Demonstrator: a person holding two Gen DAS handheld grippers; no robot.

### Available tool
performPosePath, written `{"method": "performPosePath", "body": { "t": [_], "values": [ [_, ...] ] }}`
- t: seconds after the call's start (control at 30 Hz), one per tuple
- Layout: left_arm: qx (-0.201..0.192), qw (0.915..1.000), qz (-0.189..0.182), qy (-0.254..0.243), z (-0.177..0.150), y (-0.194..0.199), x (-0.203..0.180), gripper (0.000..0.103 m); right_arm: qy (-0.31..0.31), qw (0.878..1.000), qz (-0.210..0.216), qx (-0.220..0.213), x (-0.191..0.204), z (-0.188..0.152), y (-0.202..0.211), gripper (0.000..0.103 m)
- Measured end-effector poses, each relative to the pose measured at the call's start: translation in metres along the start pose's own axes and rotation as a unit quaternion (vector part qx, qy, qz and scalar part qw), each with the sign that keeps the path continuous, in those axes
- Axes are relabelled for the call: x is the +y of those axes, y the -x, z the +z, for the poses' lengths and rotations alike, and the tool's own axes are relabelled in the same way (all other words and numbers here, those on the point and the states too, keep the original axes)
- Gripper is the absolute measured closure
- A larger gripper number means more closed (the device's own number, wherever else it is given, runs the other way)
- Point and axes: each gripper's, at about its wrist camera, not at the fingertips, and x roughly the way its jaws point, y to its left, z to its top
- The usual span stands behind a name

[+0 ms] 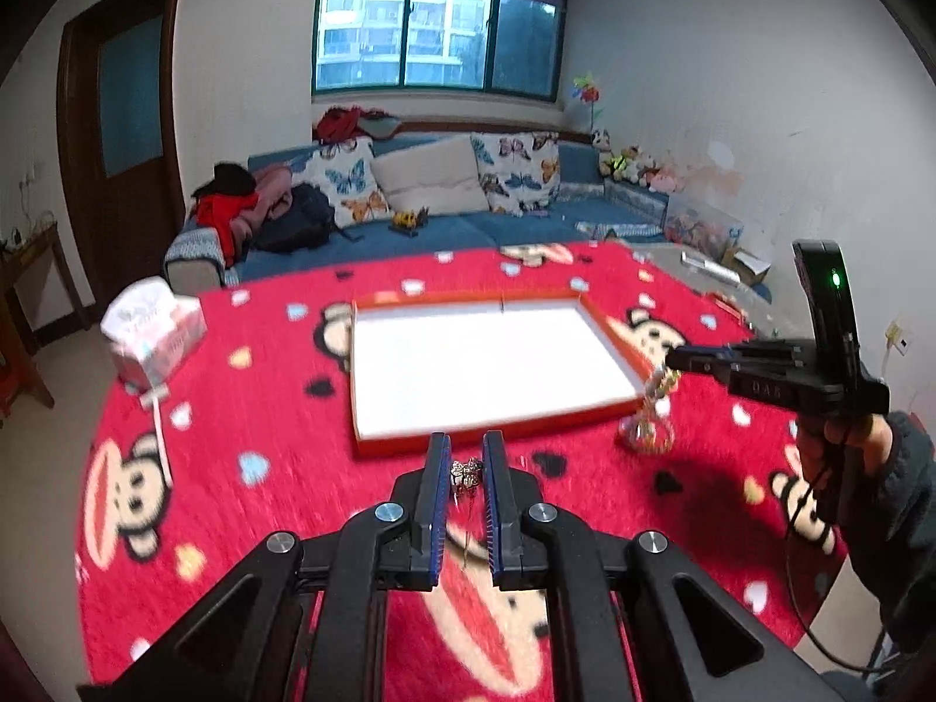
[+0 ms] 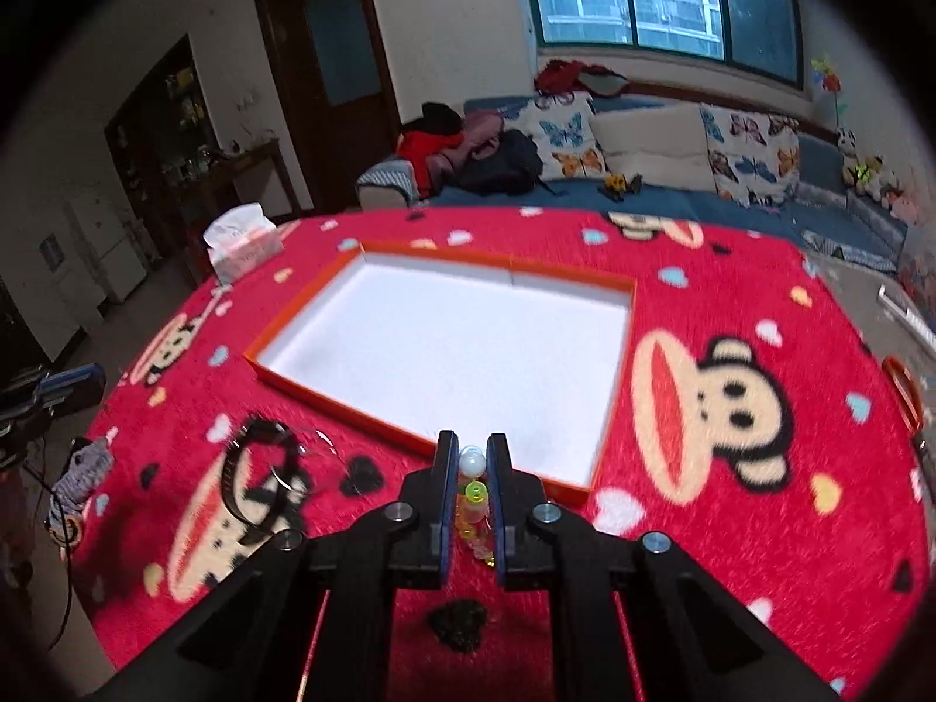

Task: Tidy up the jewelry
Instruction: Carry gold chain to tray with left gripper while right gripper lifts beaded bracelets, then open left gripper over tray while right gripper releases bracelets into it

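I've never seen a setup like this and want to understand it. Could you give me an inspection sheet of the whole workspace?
Surface: round table under a red monkey-print cloth.
Job's things: orange-rimmed tray, white inside, nothing in it; black bracelet lies on the cloth.
Clutter: tissue pack near the table's edge.
Grippers: left tool shut on a small sparkly piece; right tool shut on a beaded strand, which hangs down.
Cables: black cord below the right hand.
Surroundings: blue sofa with cushions, window, wooden door.
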Motion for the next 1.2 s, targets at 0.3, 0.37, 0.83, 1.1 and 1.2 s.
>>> {"method": "performPosePath", "body": {
  "t": [0.3,0.37,0.83,1.1,1.2],
  "values": [
    [-0.043,0.9988,0.010,-0.023,0.082,0.002,0.011,0.092,0.011,0.999,0.000,-0.031,0.003,0.032,0.010,0.091],
    [-0.044,0.9987,0.010,-0.024,0.098,-0.005,0.015,0.092,0.014,0.999,0.001,-0.040,0.005,0.040,0.015,0.091],
    [0.006,0.9997,0.011,-0.021,0.130,-0.094,0.035,0.092,0.043,0.997,-0.015,-0.062,0.011,0.076,0.005,0.091],
    [0.057,0.9984,0.004,-0.004,0.097,-0.144,0.047,0.092,0.027,0.999,-0.022,-0.025,0.002,0.056,-0.026,0.091],
    [0.075,0.9972,0.004,0.004,0.084,-0.160,0.052,0.092,0.020,0.999,-0.025,-0.013,-0.001,0.050,-0.035,0.091]
  ]
}}
